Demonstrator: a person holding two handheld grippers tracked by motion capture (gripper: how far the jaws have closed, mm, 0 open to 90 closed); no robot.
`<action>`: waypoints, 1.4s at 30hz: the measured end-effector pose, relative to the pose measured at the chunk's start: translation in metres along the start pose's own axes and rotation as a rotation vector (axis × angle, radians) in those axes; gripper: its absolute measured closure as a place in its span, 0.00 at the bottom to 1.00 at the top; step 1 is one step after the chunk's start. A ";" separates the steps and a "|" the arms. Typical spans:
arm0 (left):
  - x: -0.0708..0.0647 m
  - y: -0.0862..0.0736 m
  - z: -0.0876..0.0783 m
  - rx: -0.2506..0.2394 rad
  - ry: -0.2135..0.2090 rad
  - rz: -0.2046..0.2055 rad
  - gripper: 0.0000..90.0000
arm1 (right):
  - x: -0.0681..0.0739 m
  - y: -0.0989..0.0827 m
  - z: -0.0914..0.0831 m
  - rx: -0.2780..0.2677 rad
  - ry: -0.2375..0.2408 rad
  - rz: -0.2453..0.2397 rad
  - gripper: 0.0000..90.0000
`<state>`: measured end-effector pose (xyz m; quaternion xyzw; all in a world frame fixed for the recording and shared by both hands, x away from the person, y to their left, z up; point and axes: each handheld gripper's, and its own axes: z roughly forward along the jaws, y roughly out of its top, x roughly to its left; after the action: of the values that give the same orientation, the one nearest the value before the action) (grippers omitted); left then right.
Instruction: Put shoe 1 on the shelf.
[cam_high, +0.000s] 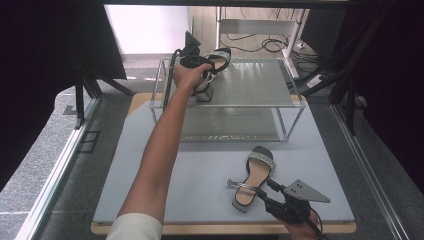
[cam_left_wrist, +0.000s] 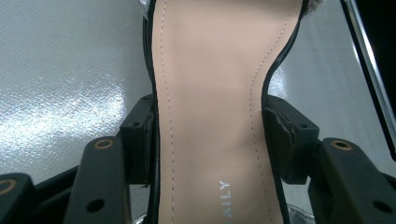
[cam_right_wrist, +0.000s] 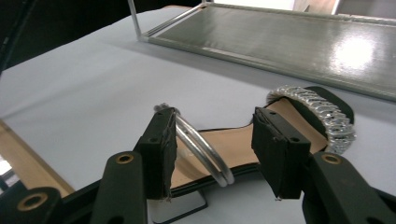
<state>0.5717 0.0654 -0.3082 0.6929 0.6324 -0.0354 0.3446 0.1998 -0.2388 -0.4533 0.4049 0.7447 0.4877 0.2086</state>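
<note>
A black sandal with a tan insole and a glittery strap (cam_high: 220, 54) rests on the top shelf of a metal rack (cam_high: 260, 82). My left gripper (cam_high: 206, 70) is shut on its narrow middle. In the left gripper view the pads (cam_left_wrist: 140, 140) press both edges of the insole (cam_left_wrist: 210, 93). The matching sandal (cam_high: 257, 172) lies on the grey mat near the front. My right gripper (cam_high: 262, 191) is at its heel end. In the right gripper view its pads (cam_right_wrist: 275, 154) close on the heel part (cam_right_wrist: 233, 144), beside the silver ankle strap (cam_right_wrist: 201, 149).
The two-shelf rack stands at the back of the grey mat (cam_high: 200, 170), and its lower shelf (cam_right_wrist: 280, 42) lies just past the front sandal. The mat sits on a wooden board (cam_high: 225, 229). Dark curtains and frame rails flank the table.
</note>
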 end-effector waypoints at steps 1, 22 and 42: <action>0.000 0.000 0.000 0.000 0.000 0.000 0.47 | 0.000 0.000 0.000 0.000 0.000 0.000 0.56; -0.002 0.000 0.002 -0.021 -0.047 -0.036 0.26 | 0.006 0.005 -0.003 -0.017 0.019 0.000 0.56; -0.012 -0.050 -0.092 -0.179 -0.185 0.231 0.36 | 0.013 0.003 0.002 0.007 0.026 -0.027 0.56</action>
<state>0.4890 0.1019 -0.2541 0.7211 0.5148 -0.0026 0.4636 0.1952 -0.2266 -0.4505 0.3891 0.7545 0.4876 0.2042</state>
